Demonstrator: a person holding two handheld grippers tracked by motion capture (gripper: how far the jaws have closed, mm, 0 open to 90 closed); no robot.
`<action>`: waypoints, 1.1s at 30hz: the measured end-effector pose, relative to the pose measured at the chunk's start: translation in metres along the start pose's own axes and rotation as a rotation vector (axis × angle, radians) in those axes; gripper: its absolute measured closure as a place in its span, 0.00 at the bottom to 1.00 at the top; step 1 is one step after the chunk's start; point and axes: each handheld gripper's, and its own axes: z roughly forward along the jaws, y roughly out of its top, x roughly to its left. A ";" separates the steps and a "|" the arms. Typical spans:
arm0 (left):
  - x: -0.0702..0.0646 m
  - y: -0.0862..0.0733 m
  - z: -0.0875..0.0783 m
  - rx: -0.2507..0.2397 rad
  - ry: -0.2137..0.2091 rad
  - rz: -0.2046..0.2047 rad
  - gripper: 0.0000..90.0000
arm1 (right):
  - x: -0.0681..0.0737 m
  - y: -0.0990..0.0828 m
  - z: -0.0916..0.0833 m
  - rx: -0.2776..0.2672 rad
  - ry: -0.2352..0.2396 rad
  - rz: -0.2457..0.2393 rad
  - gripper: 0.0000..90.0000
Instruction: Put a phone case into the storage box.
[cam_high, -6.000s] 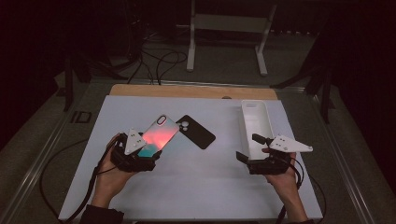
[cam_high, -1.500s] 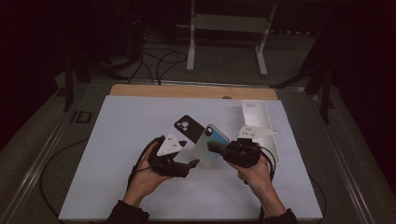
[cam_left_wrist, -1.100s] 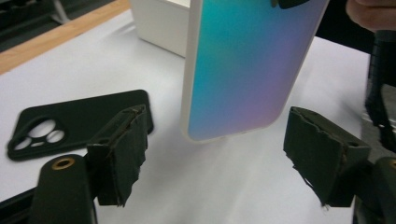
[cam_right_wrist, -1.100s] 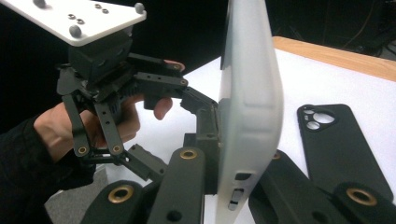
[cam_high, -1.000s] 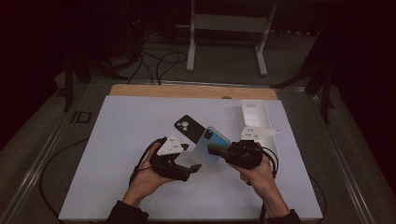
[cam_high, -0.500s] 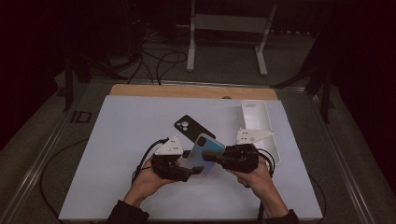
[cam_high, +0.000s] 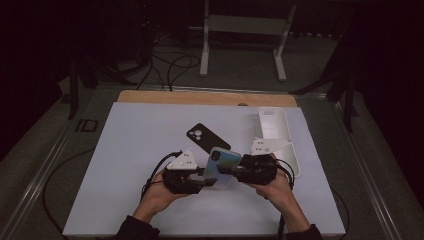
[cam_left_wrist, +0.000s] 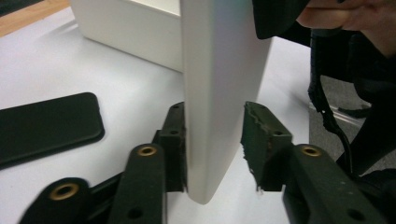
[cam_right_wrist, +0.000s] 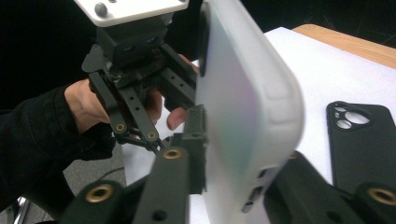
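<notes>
Now both grippers (cam_high: 202, 176) (cam_high: 235, 172) flank blue phone (cam_high: 221, 166), L closing, R opening.

The phone's (cam_left_wrist: 219, 93) top is cut off by the left gripper view's upper edge.

A dim room around one lit white table

The white tabletop (cam_high: 150, 150) caught most of the light, with a strip of bare wood (cam_high: 205, 97) along its far edge and a metal frame rail (cam_high: 45, 170) down its left side. Beyond it lay a grey floor (cam_high: 240, 60) where a white stand (cam_high: 245, 30) stood on two legs and loose black cables (cam_high: 170, 62) curled near it. A small dark bracket (cam_high: 86, 125) sat just off the table's left edge. Everything farther back fell into darkness.
</notes>
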 end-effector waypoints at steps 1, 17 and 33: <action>0.000 0.000 0.000 -0.003 -0.004 0.001 0.76 | 0.000 0.000 0.000 -0.003 -0.002 0.006 0.76; 0.001 -0.001 -0.002 -0.013 0.024 0.000 0.90 | 0.005 0.001 0.005 0.006 -0.183 0.013 0.15; 0.004 -0.004 -0.004 -0.025 0.086 -0.033 0.90 | 0.009 -0.001 0.001 -0.023 -0.263 0.088 0.16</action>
